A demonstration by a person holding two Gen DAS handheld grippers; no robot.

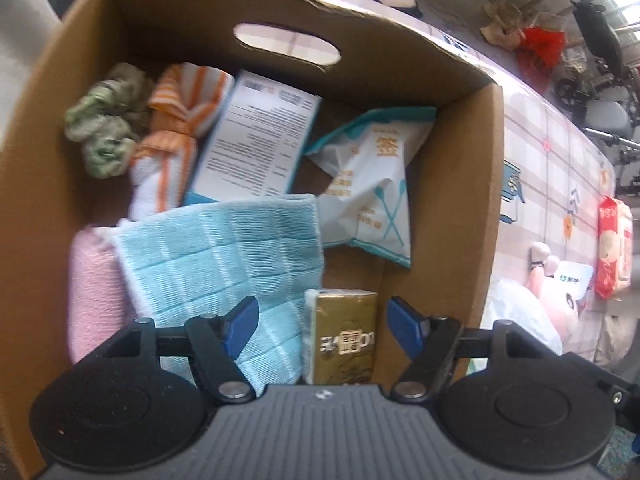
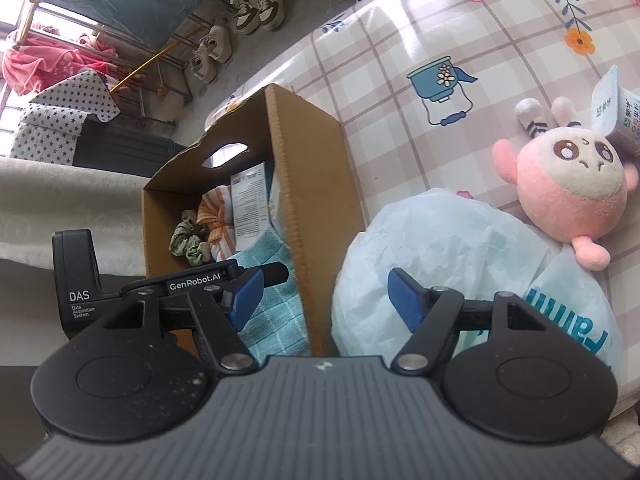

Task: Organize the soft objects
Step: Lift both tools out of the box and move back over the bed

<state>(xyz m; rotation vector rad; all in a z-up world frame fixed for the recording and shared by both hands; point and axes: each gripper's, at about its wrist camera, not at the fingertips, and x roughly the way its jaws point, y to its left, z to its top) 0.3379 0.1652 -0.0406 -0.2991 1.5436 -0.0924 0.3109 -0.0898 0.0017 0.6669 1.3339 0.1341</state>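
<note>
Blue pads of the left claw [image 1: 322, 322] stand apart and empty over the cardboard box [image 1: 460, 208]; a glossy gold packet [image 1: 340, 340] lies between them, a ribbed blue cloth [image 1: 224, 252] just left. Farther in: a green scrunchie [image 1: 104, 132], a striped towel [image 1: 172, 136]. The right claw [image 2: 324, 296] is likewise open above a crinkled plastic bag [image 2: 432, 252]. Beyond it, a pink plush toy [image 2: 572, 188] remains unpacked: partly done.
</note>
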